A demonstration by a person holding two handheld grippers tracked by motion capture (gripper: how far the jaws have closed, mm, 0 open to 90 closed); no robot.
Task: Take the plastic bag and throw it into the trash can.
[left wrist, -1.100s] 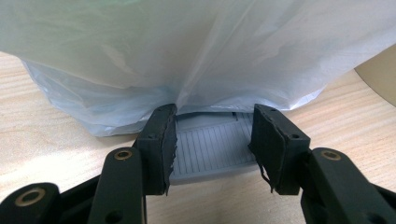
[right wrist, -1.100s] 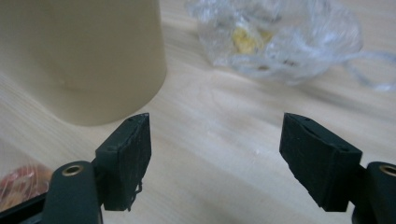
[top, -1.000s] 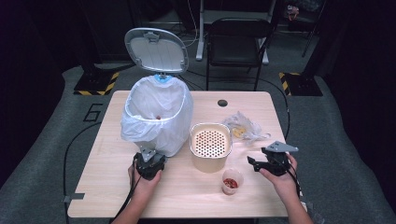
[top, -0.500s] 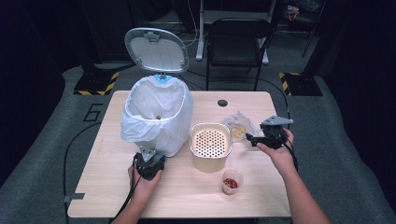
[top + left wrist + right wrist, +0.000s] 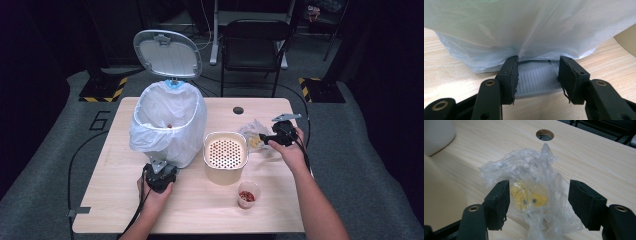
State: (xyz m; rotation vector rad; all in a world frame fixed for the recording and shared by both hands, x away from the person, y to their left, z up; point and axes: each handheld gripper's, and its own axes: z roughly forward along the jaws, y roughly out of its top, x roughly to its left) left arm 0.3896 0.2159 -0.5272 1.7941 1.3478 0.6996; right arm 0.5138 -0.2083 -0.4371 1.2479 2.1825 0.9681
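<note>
A pedal bin [image 5: 167, 125] lined with a white bag stands on the left of the table, its lid [image 5: 167, 52] up. My left gripper [image 5: 159, 169] is at the bin's foot. In the left gripper view the left gripper [image 5: 537, 75] is shut on the grey ribbed pedal [image 5: 536, 81], under the hanging bag [image 5: 529, 27]. A crumpled clear wrapper [image 5: 534, 170] with yellow bits inside lies right of a beige container. My right gripper [image 5: 539, 202] straddles it, open; its jaws have just been closing, the wrapper between them. From above, the right gripper [image 5: 264, 138] points left at the wrapper [image 5: 251, 131].
A beige container with a perforated insert [image 5: 225, 150] stands mid-table. A small clear cup [image 5: 248, 196] with red bits sits near the front edge. A cable hole [image 5: 238, 110] is at the table's back. A black chair [image 5: 252, 40] stands behind the table.
My right hand has moved away from beside the small cup, toward the back of the table, up to the wrapper. The left gripper has stayed at the bin's pedal.
</note>
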